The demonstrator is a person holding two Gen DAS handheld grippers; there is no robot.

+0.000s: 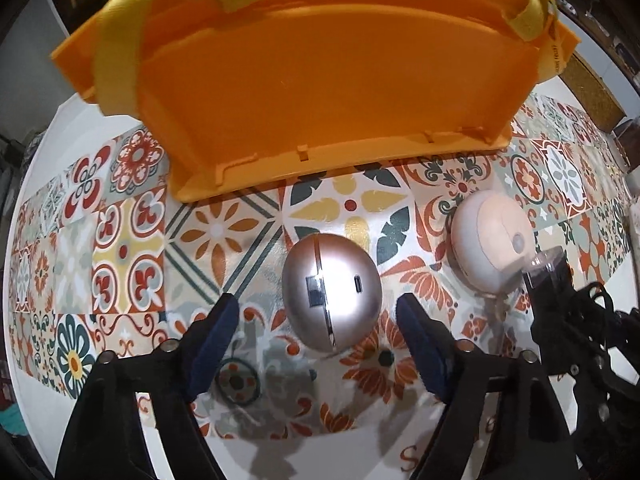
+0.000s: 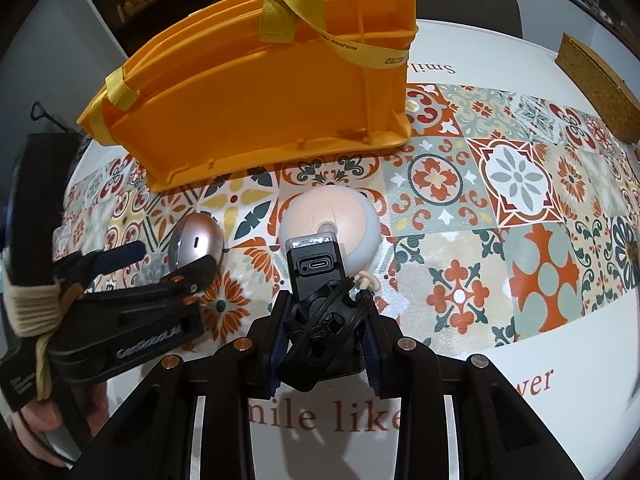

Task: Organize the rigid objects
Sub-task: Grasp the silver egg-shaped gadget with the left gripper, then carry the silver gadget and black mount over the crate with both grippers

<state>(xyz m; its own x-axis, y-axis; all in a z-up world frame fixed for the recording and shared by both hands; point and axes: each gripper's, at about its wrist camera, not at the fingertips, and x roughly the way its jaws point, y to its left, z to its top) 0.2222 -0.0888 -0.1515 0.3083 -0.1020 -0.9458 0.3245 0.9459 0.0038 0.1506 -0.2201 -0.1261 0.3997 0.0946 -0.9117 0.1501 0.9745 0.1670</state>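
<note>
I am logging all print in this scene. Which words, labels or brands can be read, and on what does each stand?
"nile like": white tablecloth with tile pattern, first letter hidden by the right gripper.
"wer": same cloth, start hidden.
"Smil", upside down: cloth's far edge.
"BUILDING TRU" and "ECTED": yellow webbing strap of the orange plastic basket.
Left gripper brand: too blurred.

On the tiled counter (image 2: 520, 208) we see an orange basket (image 2: 256, 92), a metallic ball (image 1: 331, 292), and a peach ball (image 2: 330, 224).
</note>
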